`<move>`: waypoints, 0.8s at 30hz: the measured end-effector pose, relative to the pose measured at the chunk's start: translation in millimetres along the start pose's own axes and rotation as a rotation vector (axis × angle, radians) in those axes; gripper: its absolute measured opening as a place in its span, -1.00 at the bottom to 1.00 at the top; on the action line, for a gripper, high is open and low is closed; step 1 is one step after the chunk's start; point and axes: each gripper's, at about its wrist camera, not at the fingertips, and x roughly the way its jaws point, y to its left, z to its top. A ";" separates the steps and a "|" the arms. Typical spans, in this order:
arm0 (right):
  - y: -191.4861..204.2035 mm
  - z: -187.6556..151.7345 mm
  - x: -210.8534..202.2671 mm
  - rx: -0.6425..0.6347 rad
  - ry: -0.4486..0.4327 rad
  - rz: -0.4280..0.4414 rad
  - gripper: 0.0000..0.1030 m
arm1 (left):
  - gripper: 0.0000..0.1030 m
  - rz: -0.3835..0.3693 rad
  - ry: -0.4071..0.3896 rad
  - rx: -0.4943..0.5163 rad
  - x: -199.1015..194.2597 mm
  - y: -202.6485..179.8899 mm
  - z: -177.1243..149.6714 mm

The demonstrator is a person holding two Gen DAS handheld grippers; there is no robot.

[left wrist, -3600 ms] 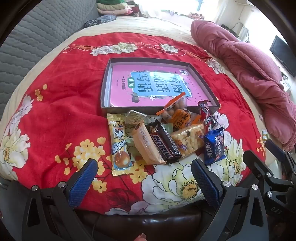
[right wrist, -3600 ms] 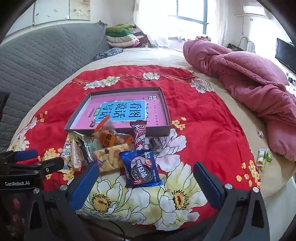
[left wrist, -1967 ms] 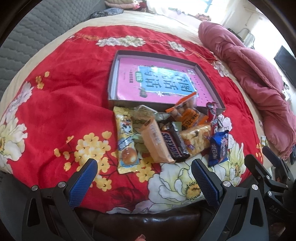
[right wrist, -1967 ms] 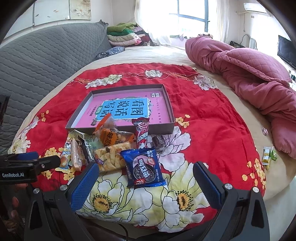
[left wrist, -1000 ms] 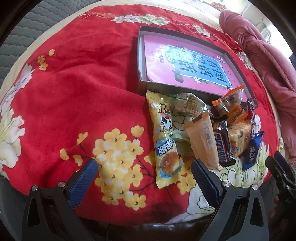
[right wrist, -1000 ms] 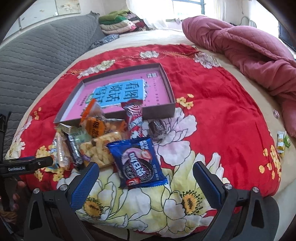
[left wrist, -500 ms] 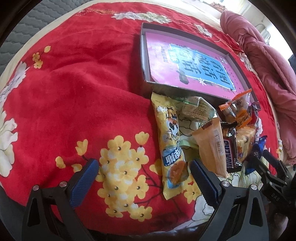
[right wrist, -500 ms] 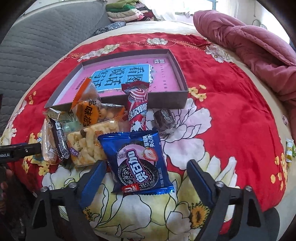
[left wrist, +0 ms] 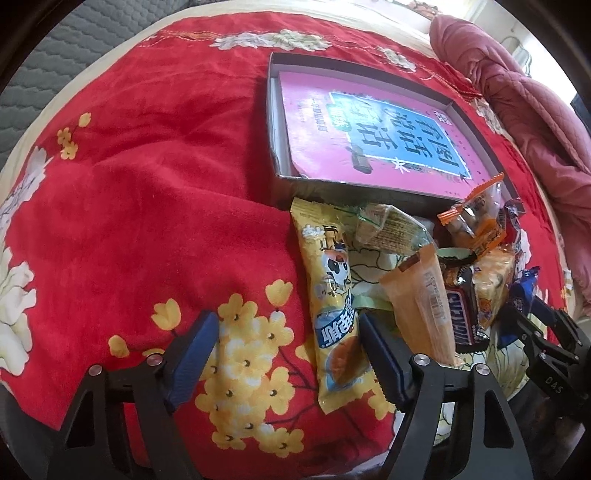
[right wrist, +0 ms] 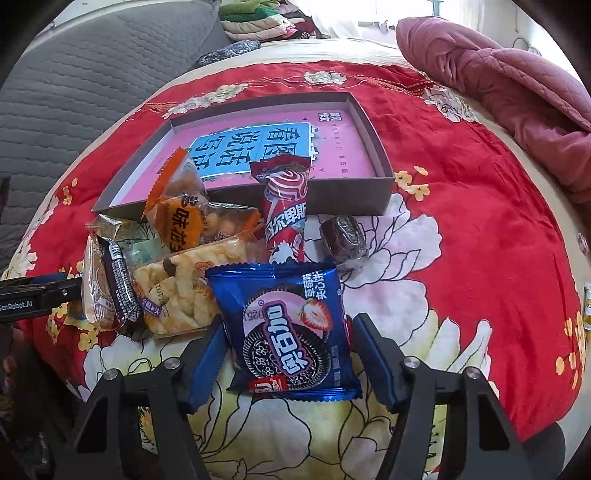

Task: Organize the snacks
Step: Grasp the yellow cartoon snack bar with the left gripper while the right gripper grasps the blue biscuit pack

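A pile of snack packets lies on the red floral blanket in front of a shallow grey box that holds a pink book. My left gripper is open; its jaws straddle the lower end of the long yellow packet. Beside that packet lie an orange packet and a Snickers bar. My right gripper is open; its jaws straddle the blue Oreo packet. Behind it lie a red-and-white packet, a brown wrapped sweet and a puffed-snack bag.
A crumpled pink quilt lies at the right of the bed. A grey padded headboard stands at the left, with folded clothes at the back. Small sweets lie near the right bed edge.
Both grippers have moved forward and down onto the pile. The left's jaws now flank the yellow packet; the right's jaws have narrowed around the Oreo packet.
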 end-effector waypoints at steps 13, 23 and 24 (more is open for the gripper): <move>1.0 1.0 5.9 -0.003 -0.006 0.005 0.23 | 0.38 0.028 -0.005 -0.013 8.9 2.3 9.8; -4.5 1.6 3.1 0.020 -0.035 0.043 0.10 | 0.09 0.016 -0.034 -0.011 18.2 3.4 12.7; -4.7 1.7 2.3 0.022 -0.037 0.043 0.10 | 0.01 0.014 -0.038 -0.013 17.2 4.0 11.9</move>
